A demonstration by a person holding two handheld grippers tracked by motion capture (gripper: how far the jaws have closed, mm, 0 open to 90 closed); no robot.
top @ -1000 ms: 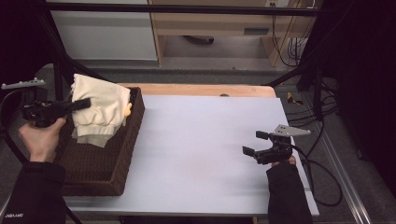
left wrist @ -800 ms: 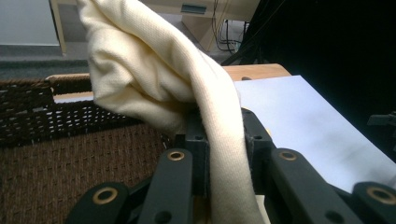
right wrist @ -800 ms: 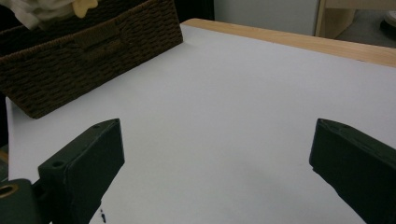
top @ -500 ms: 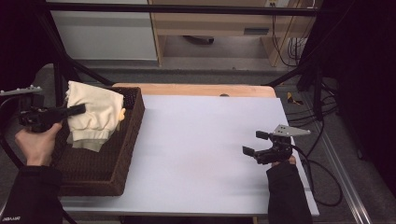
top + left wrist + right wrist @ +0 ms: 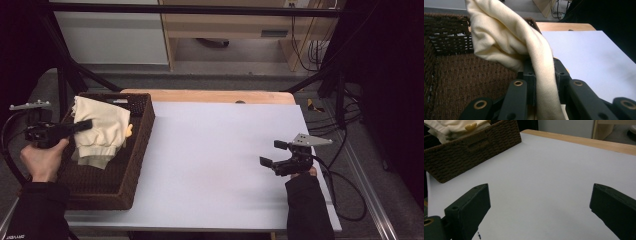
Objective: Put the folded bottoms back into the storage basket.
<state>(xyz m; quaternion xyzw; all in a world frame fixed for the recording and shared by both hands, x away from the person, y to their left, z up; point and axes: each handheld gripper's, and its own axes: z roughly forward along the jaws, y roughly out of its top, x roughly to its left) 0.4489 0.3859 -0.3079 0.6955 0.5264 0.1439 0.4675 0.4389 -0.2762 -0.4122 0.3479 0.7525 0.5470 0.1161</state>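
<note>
A cream garment hangs over the dark brown wicker basket at the table's left. My left gripper is shut on a fold of it, held above the basket's inside. In the left gripper view the cream cloth runs between the two black jaws, draping over the basket's woven floor. My right gripper rests at the table's right side, jaws wide apart with nothing between them. The right gripper view shows the basket far off with the cream garment in it.
The white tabletop stretches between the basket and my right gripper, with a wooden strip along its far edge. Black frame poles stand behind the basket. Cables trail at the right of the table.
My left gripper has sunk with the cream garment, bringing it lower into the basket. The right gripper has stayed where it was.
</note>
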